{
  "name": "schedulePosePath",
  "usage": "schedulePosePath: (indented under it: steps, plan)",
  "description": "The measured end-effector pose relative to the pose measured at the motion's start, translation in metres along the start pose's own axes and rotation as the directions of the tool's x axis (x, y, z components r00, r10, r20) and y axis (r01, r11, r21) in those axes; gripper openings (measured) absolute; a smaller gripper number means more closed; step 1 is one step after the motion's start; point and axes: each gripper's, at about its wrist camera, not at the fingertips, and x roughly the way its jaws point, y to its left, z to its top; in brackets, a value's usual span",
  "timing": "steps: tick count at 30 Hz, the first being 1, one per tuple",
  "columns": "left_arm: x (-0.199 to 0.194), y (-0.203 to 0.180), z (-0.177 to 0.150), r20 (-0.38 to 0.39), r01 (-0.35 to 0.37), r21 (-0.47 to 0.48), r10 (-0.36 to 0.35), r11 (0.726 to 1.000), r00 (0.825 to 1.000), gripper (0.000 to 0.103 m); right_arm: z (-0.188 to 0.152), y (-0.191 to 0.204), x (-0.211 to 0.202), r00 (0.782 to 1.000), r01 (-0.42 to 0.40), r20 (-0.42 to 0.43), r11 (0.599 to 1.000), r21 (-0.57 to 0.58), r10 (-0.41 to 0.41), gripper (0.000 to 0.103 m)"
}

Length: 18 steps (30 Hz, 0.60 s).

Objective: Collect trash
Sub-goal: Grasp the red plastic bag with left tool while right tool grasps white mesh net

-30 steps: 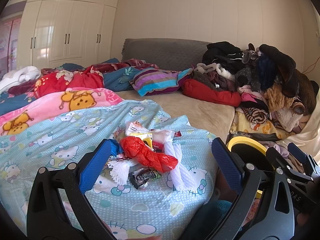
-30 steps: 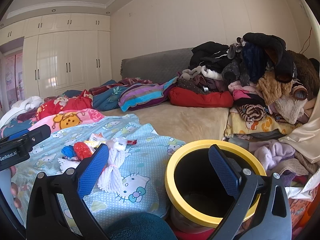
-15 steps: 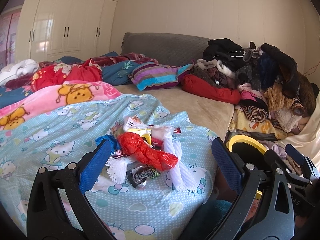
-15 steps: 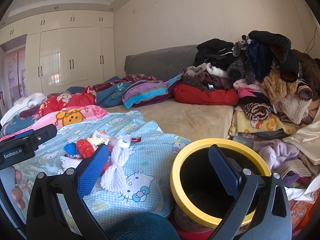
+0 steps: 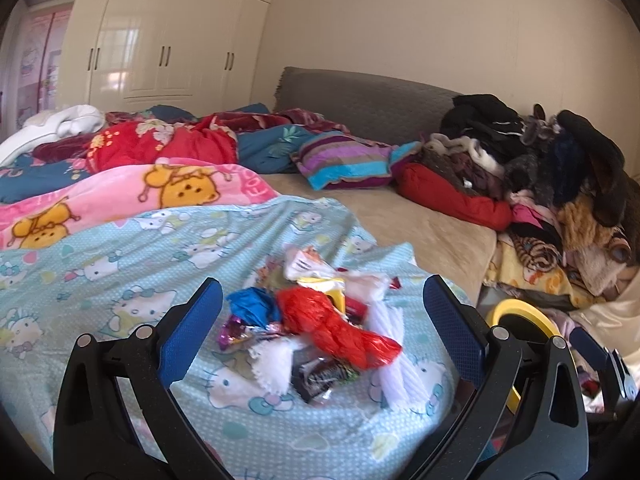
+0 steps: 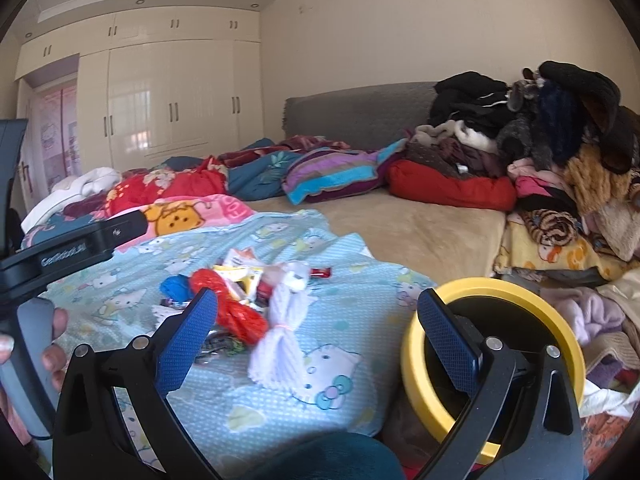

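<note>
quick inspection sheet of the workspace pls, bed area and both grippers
surface: blue cartoon-cat blanket spread over a bed with a beige sheet.
job's things: trash pile on the blanket: red plastic bag, blue wrapper, dark snack wrapper, white foam netting; yellow-rimmed bin beside the bed.
clutter: heap of clothes, striped pillow, pink bear blanket.
grippers: left hand-held gripper open, framing the pile; right hand-held gripper open, empty.
cables: nothing seen.
surroundings: cream wardrobes, grey headboard.
</note>
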Motion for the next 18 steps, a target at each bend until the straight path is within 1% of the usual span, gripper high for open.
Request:
schedulePosePath:
  steps: [8,11,14,15,18]
  plan:
    - [0.01,0.029,0.009,-0.007,-0.05,-0.033,0.05,0.998,0.999,0.092,0.008,0.023,0.023,0.998,-0.048,-0.04,0.999,-0.021,0.047,0.097]
    - [0.021,0.038,0.011,-0.035,-0.035,-0.034,0.033,0.999,0.999,0.092,0.008,0.027,0.036,0.996,-0.063,-0.068,0.998,-0.017,0.062,0.097]
    - [0.031,0.043,0.012,-0.072,-0.042,-0.034,0.039,0.999,0.997,0.092,0.007,0.025,0.055,0.989,-0.077,-0.123,0.997,-0.001,0.076,0.097]
    - [0.036,0.045,0.012,-0.086,-0.027,-0.043,0.023,0.999,0.996,0.092,0.006,0.024,0.059,0.988,-0.077,-0.135,0.997,0.005,0.077,0.097]
    - [0.048,0.045,0.01,-0.114,0.018,-0.052,-0.024,0.998,0.993,0.092,-0.001,0.017,0.081,0.972,-0.078,-0.219,0.997,0.019,0.08,0.097]
